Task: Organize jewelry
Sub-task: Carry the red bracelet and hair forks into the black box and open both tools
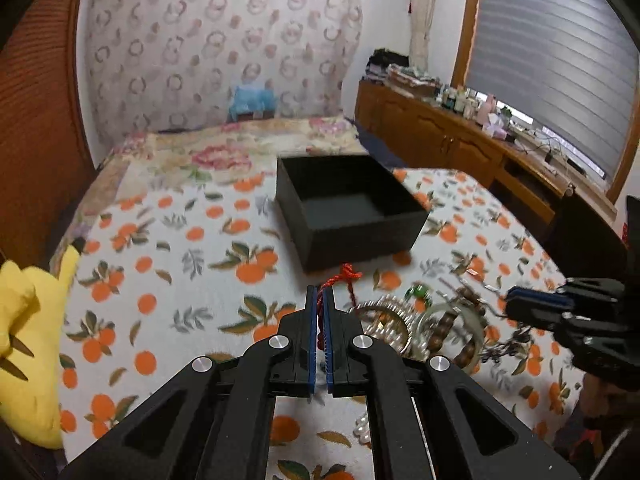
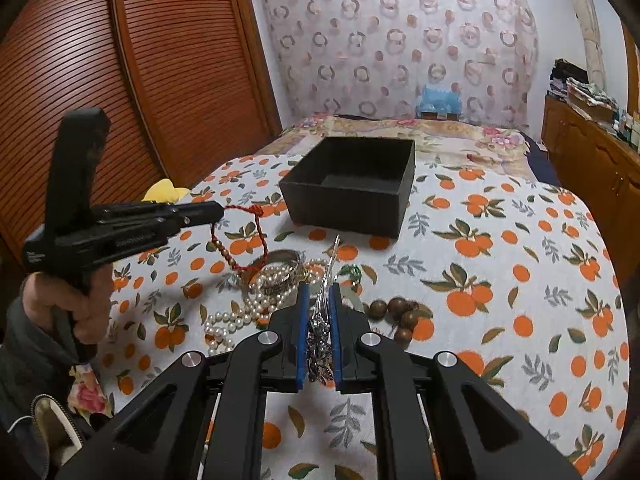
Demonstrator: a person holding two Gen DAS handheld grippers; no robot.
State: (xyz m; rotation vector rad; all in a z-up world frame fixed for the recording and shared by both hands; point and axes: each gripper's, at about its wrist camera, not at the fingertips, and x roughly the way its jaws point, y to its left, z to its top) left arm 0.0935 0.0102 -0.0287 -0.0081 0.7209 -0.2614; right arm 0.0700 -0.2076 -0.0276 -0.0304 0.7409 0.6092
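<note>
An open black box [image 1: 352,208] [image 2: 352,184] stands on the orange-print bedspread. My left gripper [image 1: 320,296] [image 2: 218,210] is shut on a red cord bracelet [image 1: 348,274] [image 2: 240,240], which hangs lifted above the bed, short of the box. My right gripper [image 2: 320,292] [image 1: 510,298] is shut on a dark silvery chain necklace [image 2: 320,340] and holds it over the jewelry pile. The pile holds a pearl necklace [image 2: 240,316], silver bangles [image 2: 280,268] [image 1: 384,312], brown wooden beads [image 2: 400,316] [image 1: 452,320] and a green piece [image 1: 418,292].
A yellow plush toy [image 1: 28,340] lies at the bed's left edge. A slatted wooden wardrobe [image 2: 120,80] stands to the left. A wooden sideboard [image 1: 460,140] crowded with bottles runs along the right, under the window.
</note>
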